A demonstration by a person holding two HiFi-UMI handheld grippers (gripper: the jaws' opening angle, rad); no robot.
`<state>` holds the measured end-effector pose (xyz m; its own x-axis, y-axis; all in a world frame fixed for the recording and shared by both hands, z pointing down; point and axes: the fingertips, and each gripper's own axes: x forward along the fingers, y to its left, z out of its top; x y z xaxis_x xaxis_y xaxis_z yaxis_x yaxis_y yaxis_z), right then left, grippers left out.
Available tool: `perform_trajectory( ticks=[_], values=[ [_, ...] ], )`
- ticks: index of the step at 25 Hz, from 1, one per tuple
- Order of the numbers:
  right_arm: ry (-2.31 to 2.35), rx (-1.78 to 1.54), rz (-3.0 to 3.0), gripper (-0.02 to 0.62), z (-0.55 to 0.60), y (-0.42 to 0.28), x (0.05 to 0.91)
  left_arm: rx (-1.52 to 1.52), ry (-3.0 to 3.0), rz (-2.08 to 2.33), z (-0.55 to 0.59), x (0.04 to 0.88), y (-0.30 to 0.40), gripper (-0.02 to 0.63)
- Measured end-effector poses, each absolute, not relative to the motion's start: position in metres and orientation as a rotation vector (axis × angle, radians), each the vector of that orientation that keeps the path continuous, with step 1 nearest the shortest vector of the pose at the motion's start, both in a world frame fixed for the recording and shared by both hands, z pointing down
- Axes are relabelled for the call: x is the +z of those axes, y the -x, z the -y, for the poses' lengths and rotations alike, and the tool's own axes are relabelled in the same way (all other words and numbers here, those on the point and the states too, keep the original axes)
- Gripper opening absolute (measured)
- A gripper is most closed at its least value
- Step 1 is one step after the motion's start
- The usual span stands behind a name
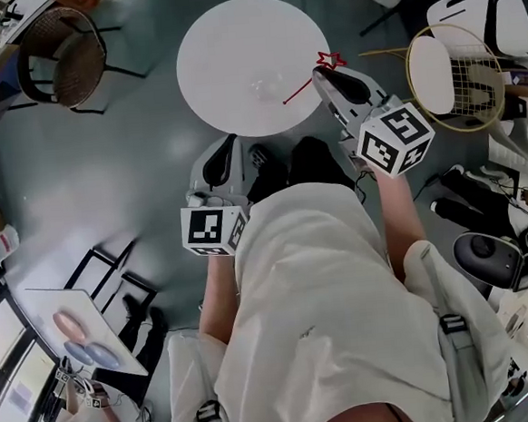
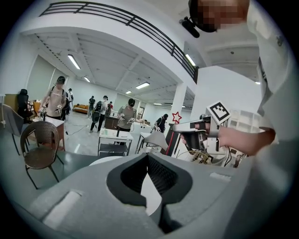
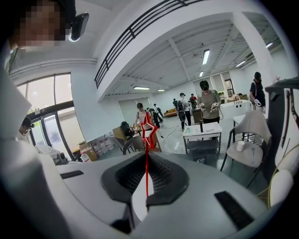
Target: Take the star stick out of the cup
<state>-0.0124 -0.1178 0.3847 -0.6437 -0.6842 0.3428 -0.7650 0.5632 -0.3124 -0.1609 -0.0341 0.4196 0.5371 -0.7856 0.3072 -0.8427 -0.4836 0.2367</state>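
Observation:
My right gripper point(image 1: 337, 80) is shut on the red star stick point(image 1: 308, 82) over the right edge of the round white table point(image 1: 224, 45). The star point(image 1: 329, 60) points away from me, and the stick's lower end hangs just right of a faint clear cup point(image 1: 266, 87). In the right gripper view the stick point(image 3: 146, 175) rises between the closed jaws of the gripper point(image 3: 146, 161) to the star point(image 3: 148, 130). My left gripper point(image 1: 221, 162) is shut and holds nothing by the table's near edge. The left gripper view shows its jaws point(image 2: 148, 161) and the star point(image 2: 176, 117).
A wire chair with a white seat point(image 1: 458, 72) stands right of the table, and a woven chair point(image 1: 60, 53) stands at the far left. A person sits at monitors at the lower left point(image 1: 89, 419). Several people and small tables point(image 2: 114, 137) are further off in the hall.

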Motion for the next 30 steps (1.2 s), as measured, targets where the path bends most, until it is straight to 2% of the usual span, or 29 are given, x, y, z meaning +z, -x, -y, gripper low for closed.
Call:
perform_trajectory(
  ticks=[12,24,30],
  values=[
    [-1.080,0.641,2.652,0.021,0.071,-0.049,0.373,0.166,-2.368,1.426,0.011,0.406,0.093,0.009],
    [-0.915,0.761,2.661,0.023,-0.008,-0.105,0.411,0.155,-2.241,1.557,-0.045,0.415,0.025,0.009],
    [-0.804,0.695,2.676,0.023,-0.043,-0.127,0.418,0.123,-2.169,1.643,-0.078,0.418,0.002,0.009]
  ],
)
